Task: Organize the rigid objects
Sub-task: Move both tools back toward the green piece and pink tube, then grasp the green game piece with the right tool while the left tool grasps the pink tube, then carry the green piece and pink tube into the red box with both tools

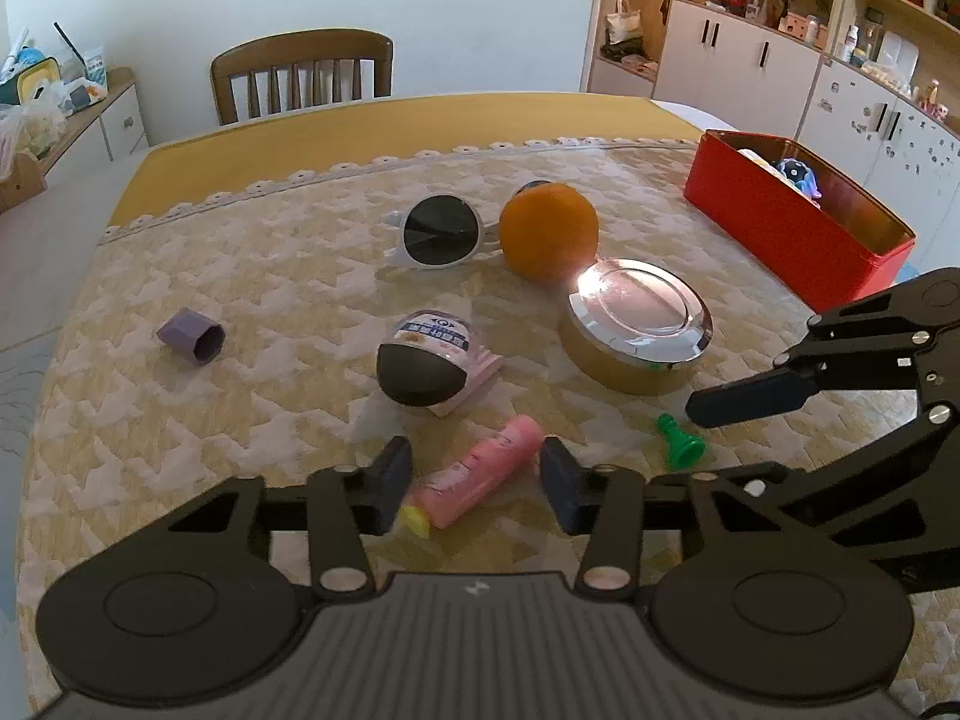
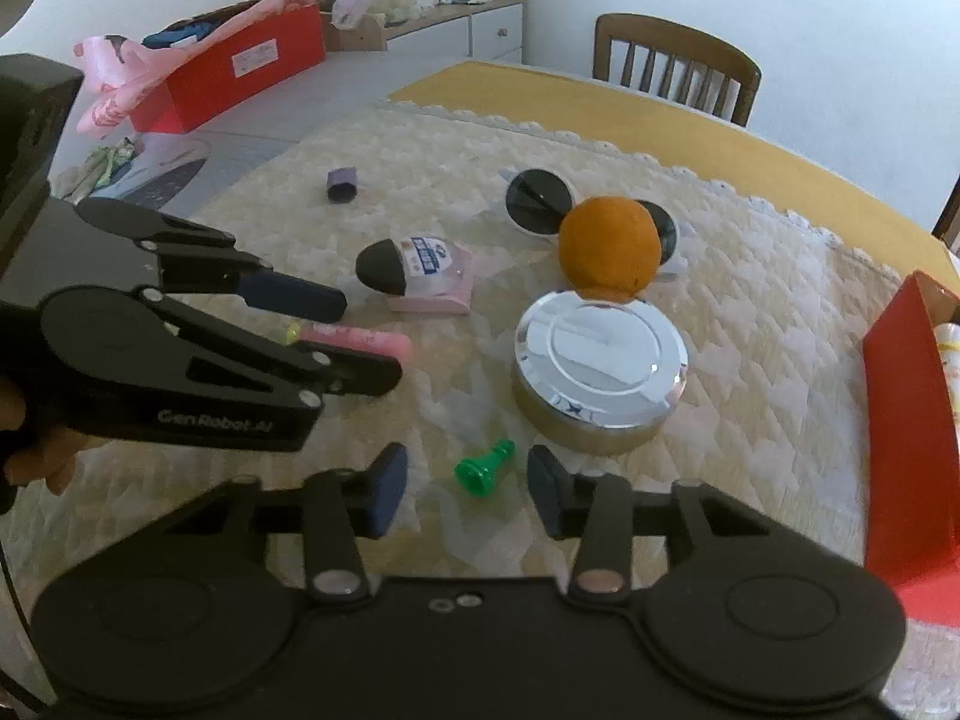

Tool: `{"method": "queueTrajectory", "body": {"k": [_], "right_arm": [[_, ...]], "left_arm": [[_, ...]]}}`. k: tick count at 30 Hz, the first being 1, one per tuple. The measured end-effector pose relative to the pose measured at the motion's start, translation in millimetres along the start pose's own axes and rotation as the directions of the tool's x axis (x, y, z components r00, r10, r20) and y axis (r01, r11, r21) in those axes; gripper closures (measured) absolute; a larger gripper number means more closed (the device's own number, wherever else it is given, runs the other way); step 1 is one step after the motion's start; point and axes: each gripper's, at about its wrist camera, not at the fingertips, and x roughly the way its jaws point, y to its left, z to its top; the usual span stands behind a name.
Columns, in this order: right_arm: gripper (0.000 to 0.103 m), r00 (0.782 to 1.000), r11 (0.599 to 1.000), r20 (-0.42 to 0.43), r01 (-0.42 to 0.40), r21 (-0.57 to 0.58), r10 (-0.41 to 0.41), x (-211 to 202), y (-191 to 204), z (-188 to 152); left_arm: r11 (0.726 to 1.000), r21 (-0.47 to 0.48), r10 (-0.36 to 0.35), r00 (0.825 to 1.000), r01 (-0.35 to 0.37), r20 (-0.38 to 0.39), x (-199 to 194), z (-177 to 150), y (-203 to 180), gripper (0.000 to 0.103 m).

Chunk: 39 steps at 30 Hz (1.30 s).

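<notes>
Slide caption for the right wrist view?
Right tool straddles green chess pawn, pads not yet touching.

A table (image 1: 180, 168) under a quilted cloth (image 1: 252, 276) bears sunglasses (image 1: 441, 231), orange (image 1: 549, 231), tin (image 1: 636, 324), red box (image 1: 780, 228).

Both black grippers, left gripper (image 1: 474, 483) and right gripper (image 2: 468, 487), have silver screws, dark-blue pads, "GenRobot.AI" lettering

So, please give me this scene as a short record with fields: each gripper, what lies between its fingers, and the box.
left gripper: straddles the pink tube, pads not visibly pressing
right gripper: straddles the green pawn, gaps on both sides
red box: open, already holds items
still loose: orange, sunglasses, round tin, purple cap
</notes>
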Motion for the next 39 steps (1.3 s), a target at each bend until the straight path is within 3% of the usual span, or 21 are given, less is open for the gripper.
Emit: {"method": "queueTrajectory", "body": {"k": [8, 10, 12, 25, 39], "right_arm": [[0.084, 1.000, 1.000, 0.000, 0.010, 0.020, -0.010, 0.8, -4.3, -3.3], [0.088, 1.000, 1.000, 0.001, 0.015, 0.021, -0.015, 0.5, -4.9, -3.4], [0.089, 1.000, 1.000, 0.003, 0.011, 0.026, -0.011, -0.3, -5.4, -3.8], [0.089, 0.999, 0.999, 0.034, 0.030, 0.043, -0.031, -19.0, -8.9, -8.8], [0.089, 0.993, 0.995, 0.105, 0.038, 0.090, -0.047, -71.3, -31.0, -8.6]], "left_arm": [[1.000, 0.000, 0.025, 1.000, -0.025, 0.002, -0.1, 0.4, -5.7, 0.074], [1.000, -0.001, 0.031, 1.000, -0.031, 0.000, -0.3, 0.9, -7.4, 0.083], [0.999, -0.011, 0.031, 1.000, -0.031, -0.004, -0.7, 1.1, -8.8, 0.087], [0.997, -0.078, 0.011, 1.000, -0.011, -0.001, -11.2, 3.4, -23.0, 0.088], [0.994, -0.107, -0.028, 0.999, 0.032, 0.040, -42.5, 27.6, -59.0, 0.088]]}}
